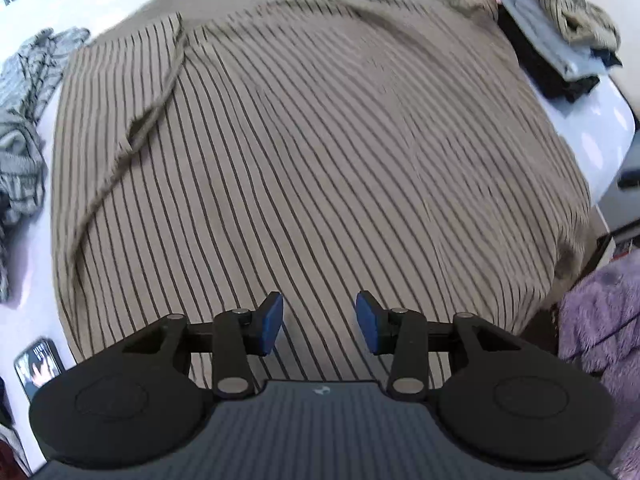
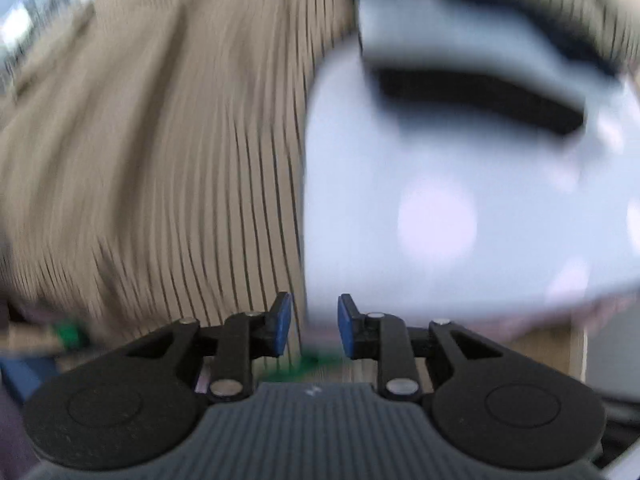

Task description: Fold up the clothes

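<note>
A tan garment with thin dark stripes [image 1: 312, 152] lies spread over the white table [image 1: 592, 128], a sleeve folded across its upper left. My left gripper [image 1: 319, 322] hovers open above the garment's near hem, nothing between its blue pads [image 1: 272, 320]. The right wrist view is heavily motion-blurred. There the same striped garment [image 2: 160, 160] fills the left half and the white table [image 2: 440, 200] the right. My right gripper [image 2: 314, 322] is open by the garment's right edge, holding nothing.
A stack of folded clothes [image 1: 560, 28] sits at the table's far right, blurred as folded clothes [image 2: 460, 52] in the right view. A crumpled grey striped garment [image 1: 24, 120] lies at the left. A purple fluffy fabric [image 1: 600, 320] is at the lower right, a phone [image 1: 38, 366] at the lower left.
</note>
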### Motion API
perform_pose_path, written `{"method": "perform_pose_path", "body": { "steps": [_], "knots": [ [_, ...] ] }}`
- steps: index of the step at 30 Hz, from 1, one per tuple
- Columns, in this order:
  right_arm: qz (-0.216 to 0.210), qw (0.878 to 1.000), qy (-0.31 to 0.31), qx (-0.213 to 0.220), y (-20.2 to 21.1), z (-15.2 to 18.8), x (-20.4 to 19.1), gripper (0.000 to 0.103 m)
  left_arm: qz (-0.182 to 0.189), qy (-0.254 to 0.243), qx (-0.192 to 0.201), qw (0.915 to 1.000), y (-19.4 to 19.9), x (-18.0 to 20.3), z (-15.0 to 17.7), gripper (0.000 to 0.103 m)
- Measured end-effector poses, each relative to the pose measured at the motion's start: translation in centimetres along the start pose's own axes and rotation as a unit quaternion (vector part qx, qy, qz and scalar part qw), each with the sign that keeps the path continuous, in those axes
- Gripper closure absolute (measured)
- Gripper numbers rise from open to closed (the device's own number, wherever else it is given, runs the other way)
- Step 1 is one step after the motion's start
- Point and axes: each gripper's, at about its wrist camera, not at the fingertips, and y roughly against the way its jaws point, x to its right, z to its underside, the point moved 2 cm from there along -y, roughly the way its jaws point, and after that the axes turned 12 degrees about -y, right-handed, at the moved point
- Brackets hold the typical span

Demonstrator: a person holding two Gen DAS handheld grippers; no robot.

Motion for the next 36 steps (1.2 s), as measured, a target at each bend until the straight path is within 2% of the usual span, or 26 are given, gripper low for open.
{"method": "perform_pose_path", "body": {
  "steps": [4,6,9,11,13,16,19,22,24,36],
  "knots": [
    [-0.005,0.994,-0.024,0.106,-0.1,-4.0,-2.3,0.065,-0.006,0.018,0.022,0.9996,0.3,-1.3,-1.5,0.065],
    [-0.005,0.989,-0.045,0.141,-1.1,-5.9,-3.3,0.064,-0.004,0.025,0.025,0.9994,0.0,-1.9,-2.1,0.065],
    [0.027,0.983,-0.062,0.170,-3.4,-8.8,-5.0,0.063,-0.002,0.035,0.027,0.9990,-0.5,-2.9,-2.8,0.065],
    [0.058,0.977,-0.089,0.185,-5.3,-9.9,-5.5,0.063,0.000,0.043,0.027,0.9987,-1.0,-3.5,-3.0,0.065],
    [0.089,0.969,-0.118,0.199,-7.3,-10.9,-6.0,0.057,0.005,0.045,0.026,0.9986,-1.2,-4.1,-2.9,0.065],
    [0.114,0.950,-0.185,0.226,-9.5,-11.7,-5.7,0.049,0.011,0.049,0.018,0.9986,-2.1,-4.8,-2.9,0.065],
    [0.133,0.932,-0.219,0.255,-10.7,-11.8,-6.4,0.041,0.013,0.053,0.012,0.9984,-2.9,-5.3,-2.9,0.065],
    [0.129,0.919,-0.258,0.270,-10.5,-10.9,-7.0,0.040,0.019,0.057,0.011,0.9982,-3.4,-5.7,-3.0,0.065],
    [0.131,0.916,-0.257,0.280,-10.2,-9.8,-8.0,0.040,0.022,0.055,0.011,0.9982,-3.6,-5.7,-3.0,0.065],
    [0.096,0.884,-0.337,0.308,-12.6,-12.6,-6.0,0.036,0.036,0.041,-0.005,0.9985,-5.2,-5.3,-3.4,0.065]
  ]
}}
